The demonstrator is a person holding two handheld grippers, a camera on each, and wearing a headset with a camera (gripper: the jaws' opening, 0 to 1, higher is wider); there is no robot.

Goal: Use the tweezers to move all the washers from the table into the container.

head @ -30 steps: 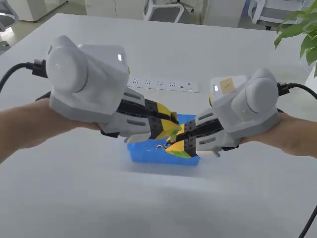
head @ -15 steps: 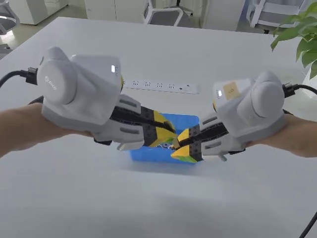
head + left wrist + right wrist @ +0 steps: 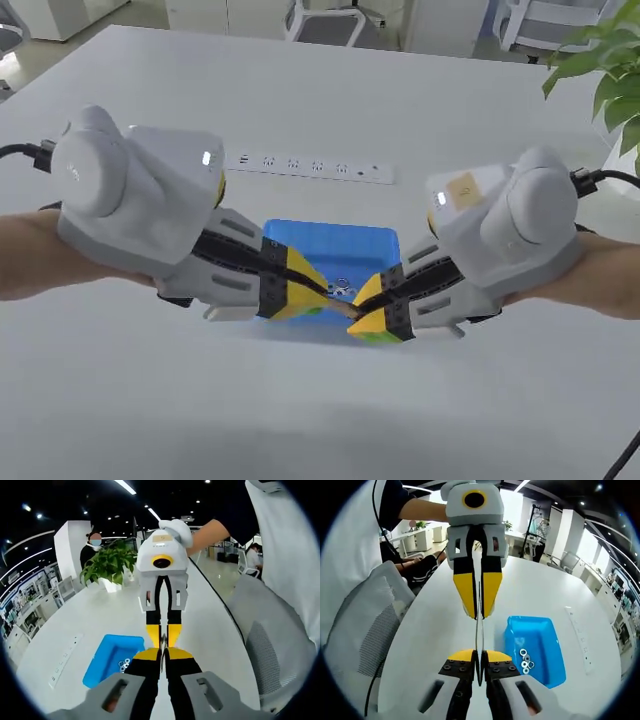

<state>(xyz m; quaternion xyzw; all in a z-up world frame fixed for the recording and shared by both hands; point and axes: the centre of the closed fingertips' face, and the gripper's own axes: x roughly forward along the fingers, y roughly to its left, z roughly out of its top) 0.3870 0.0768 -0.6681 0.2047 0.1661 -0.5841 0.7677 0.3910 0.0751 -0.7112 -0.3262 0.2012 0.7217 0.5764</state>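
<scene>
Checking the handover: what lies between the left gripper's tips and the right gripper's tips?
The tweezers: the right gripper view shows their thin metal strip spanning from the right gripper to the left gripper, both shut on it.

Left gripper (image 3: 312, 292) and right gripper (image 3: 364, 308) meet tip-to-tip, jaws seemingly clamped.

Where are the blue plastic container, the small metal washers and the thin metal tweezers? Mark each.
blue plastic container (image 3: 532, 632), right gripper view, bare floor.
small metal washers (image 3: 526, 661), right gripper view, middle of cluster.
thin metal tweezers (image 3: 478, 635), right gripper view, bare middle of shaft.
</scene>
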